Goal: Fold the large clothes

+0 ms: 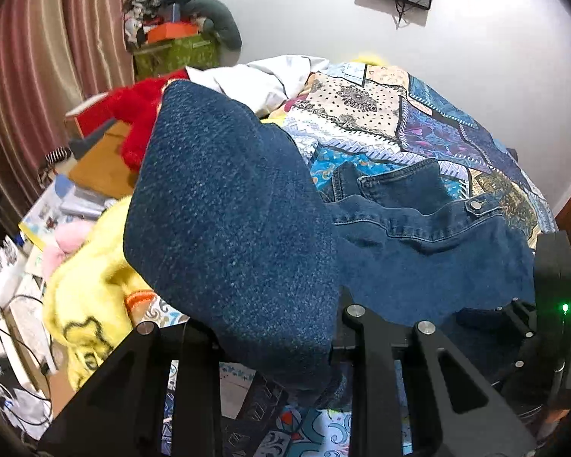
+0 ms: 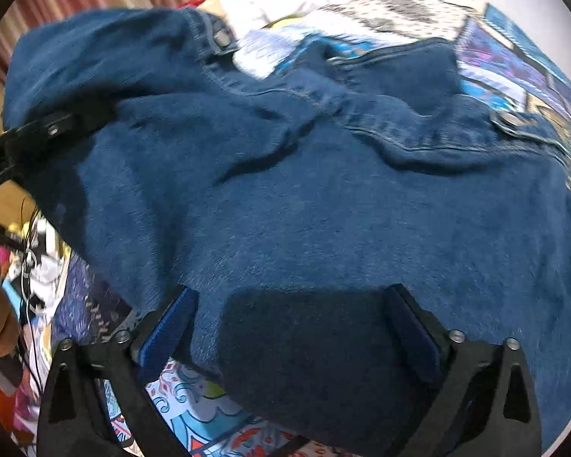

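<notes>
The left gripper [image 1: 281,373] angles downward with its fingers pinching a fold of the denim jacket [image 1: 240,209], lifting that part into a hump above the patchwork bedspread [image 1: 418,122], though the cloth hides the fingertips themselves. The right gripper [image 2: 289,327] points steeply down at the jacket's near edge with its blue-padded fingers [image 2: 163,335] spread wide, denim lying between them, and in this blurred view it seems they do not press it. The jacket lies spread across the bedspread, and a yellow blanket [image 1: 91,285] lies just beside it at the left.
</notes>
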